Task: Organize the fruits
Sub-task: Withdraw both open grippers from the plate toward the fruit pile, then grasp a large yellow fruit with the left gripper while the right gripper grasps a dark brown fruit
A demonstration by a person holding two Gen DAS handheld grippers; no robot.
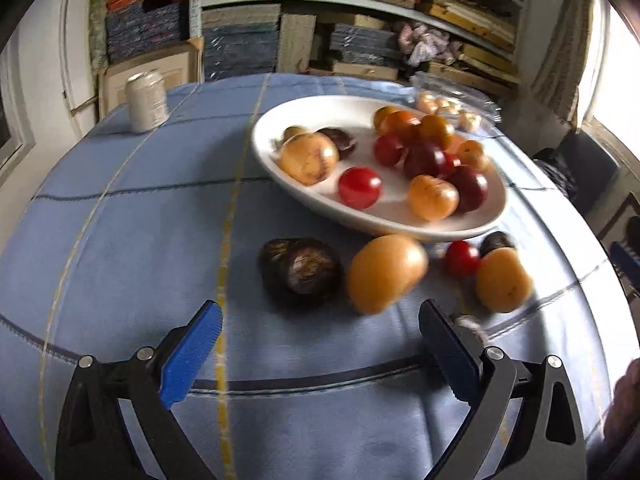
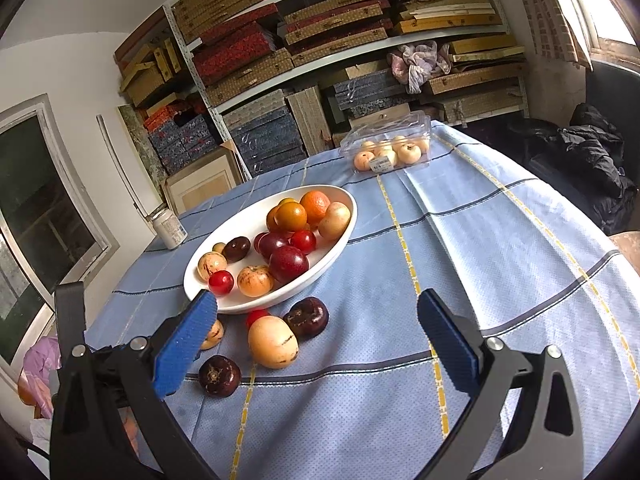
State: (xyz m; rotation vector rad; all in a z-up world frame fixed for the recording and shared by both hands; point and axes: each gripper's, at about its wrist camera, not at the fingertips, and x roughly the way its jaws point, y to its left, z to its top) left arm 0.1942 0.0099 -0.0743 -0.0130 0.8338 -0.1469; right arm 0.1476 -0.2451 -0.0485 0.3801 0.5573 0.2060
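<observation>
Left gripper [image 1: 320,320], jaws wide and empty, approaches the dark fruit [image 1: 300,272] lying outside the white dish [image 1: 280,168]; next, straddle and close; right gripper [image 2: 316,312] likewise open, empty.

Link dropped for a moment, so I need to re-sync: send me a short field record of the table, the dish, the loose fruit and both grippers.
table: blue checked cloth
dish: white oval bowl, holding mixed red, orange, yellow and dark fruit
loose fruit: large yellow fruit, two dark fruits, small red fruit, all on the cloth beside the bowl
other items: clear box of pale fruit, can
left gripper: open, empty
right gripper: open, empty
</observation>
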